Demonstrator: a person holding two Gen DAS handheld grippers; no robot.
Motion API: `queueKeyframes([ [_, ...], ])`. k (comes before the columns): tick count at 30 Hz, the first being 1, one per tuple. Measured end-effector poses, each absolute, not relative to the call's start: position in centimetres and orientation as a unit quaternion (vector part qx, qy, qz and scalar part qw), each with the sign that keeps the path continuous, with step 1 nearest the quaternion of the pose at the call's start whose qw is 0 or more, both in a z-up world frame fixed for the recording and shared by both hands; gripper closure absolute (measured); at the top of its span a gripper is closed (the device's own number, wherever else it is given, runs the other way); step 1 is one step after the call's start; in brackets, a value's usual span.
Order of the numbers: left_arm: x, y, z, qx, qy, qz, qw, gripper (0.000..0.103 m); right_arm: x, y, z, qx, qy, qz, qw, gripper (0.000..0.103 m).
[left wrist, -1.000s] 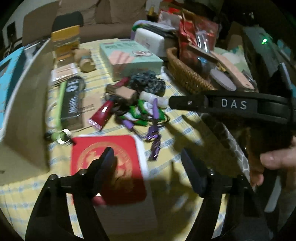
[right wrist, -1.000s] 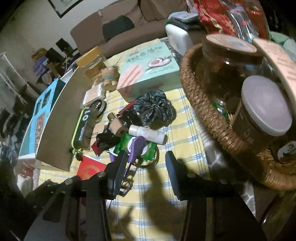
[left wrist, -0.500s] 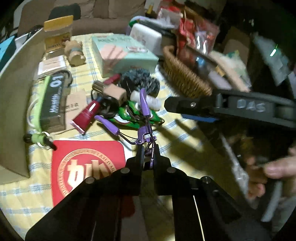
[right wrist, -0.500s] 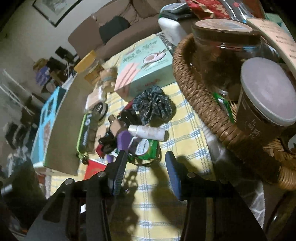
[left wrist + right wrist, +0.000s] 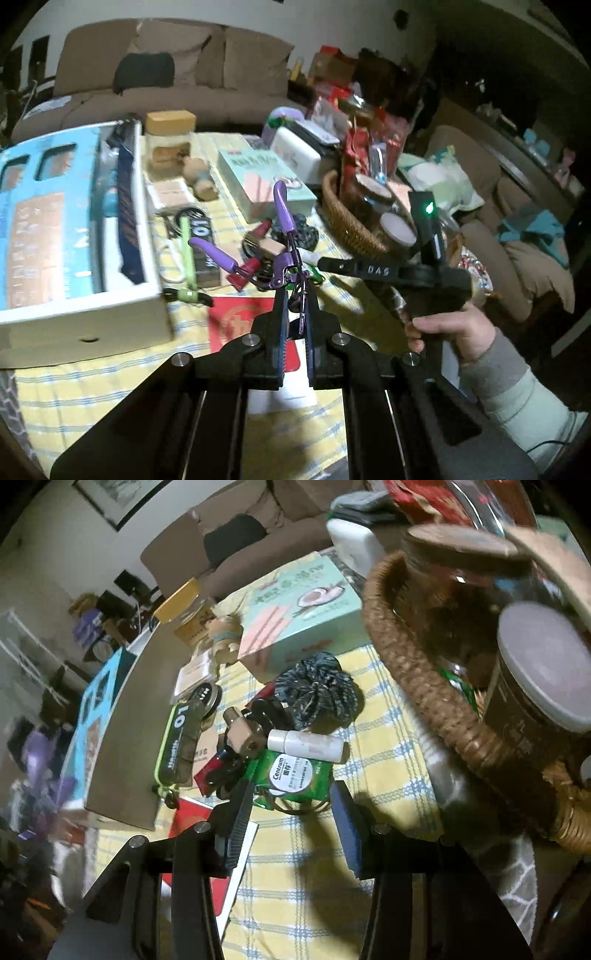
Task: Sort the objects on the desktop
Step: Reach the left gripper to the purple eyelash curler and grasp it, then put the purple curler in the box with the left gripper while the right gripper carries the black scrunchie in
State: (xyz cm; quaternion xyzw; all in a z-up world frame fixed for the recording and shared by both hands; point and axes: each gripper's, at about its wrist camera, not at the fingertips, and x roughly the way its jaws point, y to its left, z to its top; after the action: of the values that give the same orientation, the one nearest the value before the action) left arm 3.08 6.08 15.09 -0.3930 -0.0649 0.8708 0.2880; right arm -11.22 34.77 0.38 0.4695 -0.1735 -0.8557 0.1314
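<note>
The left claw (image 5: 295, 295) is clamped on a purple eyelash curler (image 5: 284, 236), lifted clear of the tabletop (image 5: 110, 384), handles pointing toward twelve and ten o'clock. The right claw (image 5: 291, 801) hangs open over a green Centrum packet (image 5: 295, 775).

Scrunchie (image 5: 317, 690) between box (image 5: 295, 609) and tube (image 5: 304, 744)

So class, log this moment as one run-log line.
left tool: shut on purple eyelash curler, lifted | right tool: open, above Centrum pack | phase: sorting
</note>
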Motion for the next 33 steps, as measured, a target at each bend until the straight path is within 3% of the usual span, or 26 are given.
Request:
queueKeyframes([
  [10, 2.4, -0.6, 17.7, -0.372, -0.08, 0.892, 0.242, 0.095, -13.1, 33.9, 2.0, 0.429, -0.126, -0.889, 0.093, 0.056],
  [17, -0.6, -3.9, 17.7, -0.376, -0.091, 0.897, 0.215, 0.095, -17.2, 31.1, 1.8, 0.423, -0.02, -0.903, 0.067, 0.056],
  [18, -1.5, -4.4, 17.5, -0.381, -0.094, 0.895, 0.213, 0.095, -17.9, 30.5, 1.2, 0.43, 0.011, -0.901, 0.05, 0.064],
  [20, -2.7, -4.8, 17.0, -0.389, -0.101, 0.891, 0.213, 0.095, -18.3, 29.5, 0.5, 0.43, 0.051, -0.901, 0.038, 0.063],
  [22, -4.2, -4.8, 16.3, -0.398, -0.093, 0.889, 0.208, 0.095, -19.0, 28.9, -0.7, 0.454, 0.062, -0.887, 0.046, 0.066],
  [23, -4.9, -4.7, 16.0, -0.401, -0.089, 0.888, 0.207, 0.095, -19.1, 28.7, -1.4, 0.463, 0.07, -0.882, 0.045, 0.071],
  [24, -5.5, -4.6, 15.6, -0.407, -0.087, 0.886, 0.207, 0.095, -19.1, 28.4, -1.9, 0.468, 0.08, -0.879, 0.05, 0.082],
  [26, -6.7, -4.4, 14.8, -0.417, -0.084, 0.881, 0.205, 0.095, -18.8, 28.1, -2.0, 0.458, 0.096, -0.882, 0.057, 0.088],
  [29, -8.0, -3.9, 13.1, -0.442, -0.091, 0.866, 0.217, 0.095, -18.7, 28.6, -1.4, 0.455, 0.081, -0.885, 0.059, 0.092],
  [31, -8.1, -3.5, 12.2, -0.451, -0.091, 0.862, 0.212, 0.084, -18.2, 28.9, -0.4, 0.448, 0.068, -0.889, 0.062, 0.092],
  [33, -7.8, -3.8, 12.2, -0.445, -0.098, 0.867, 0.202, 0.057, -17.4, 28.8, 0.9, 0.434, 0.071, -0.896, 0.059, 0.092],
])
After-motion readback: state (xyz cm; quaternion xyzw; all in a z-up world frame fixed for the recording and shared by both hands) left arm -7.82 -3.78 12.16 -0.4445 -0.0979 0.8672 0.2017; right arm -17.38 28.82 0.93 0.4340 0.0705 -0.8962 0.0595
